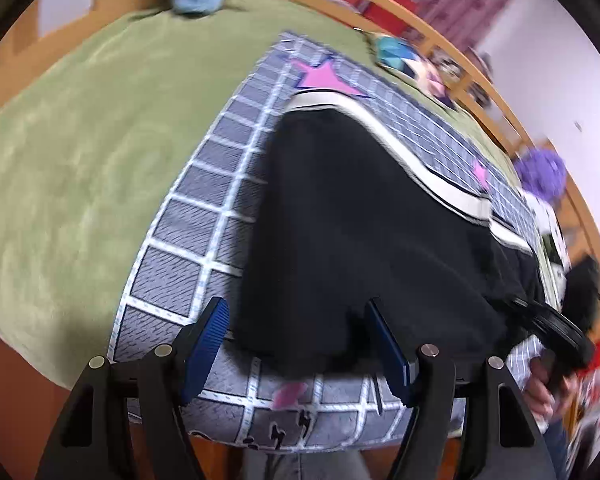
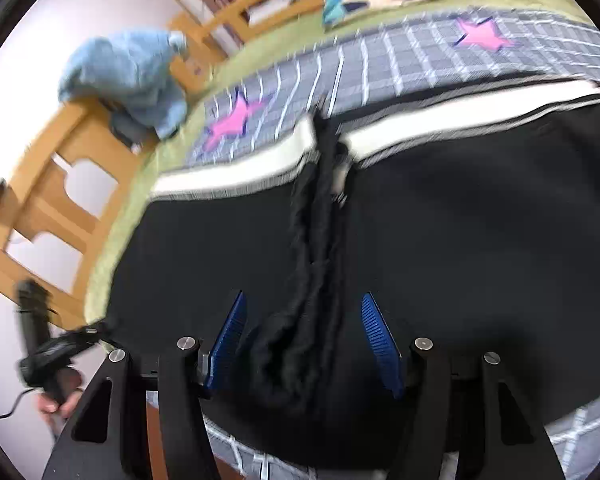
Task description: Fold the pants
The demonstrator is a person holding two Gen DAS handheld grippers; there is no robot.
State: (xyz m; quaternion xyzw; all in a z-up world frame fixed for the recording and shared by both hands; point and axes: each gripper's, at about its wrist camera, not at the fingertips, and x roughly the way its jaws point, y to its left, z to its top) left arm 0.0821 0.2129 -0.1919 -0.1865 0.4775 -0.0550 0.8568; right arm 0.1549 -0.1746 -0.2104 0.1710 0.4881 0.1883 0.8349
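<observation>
The black pants are spread across the centre of both frames on the grid-patterned blanket. Both the left gripper and right gripper are held with jaws apart, nothing clamped. The near edge is best pinched fully before lifting.

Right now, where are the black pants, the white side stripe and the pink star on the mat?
black pants [image 2: 480, 220]: right wrist view, on the flat black fabric of one leg.
white side stripe [image 2: 460, 114]: right wrist view, mid-length of the pale band.
pink star [image 1: 324, 78]: left wrist view, centre of the star.
</observation>
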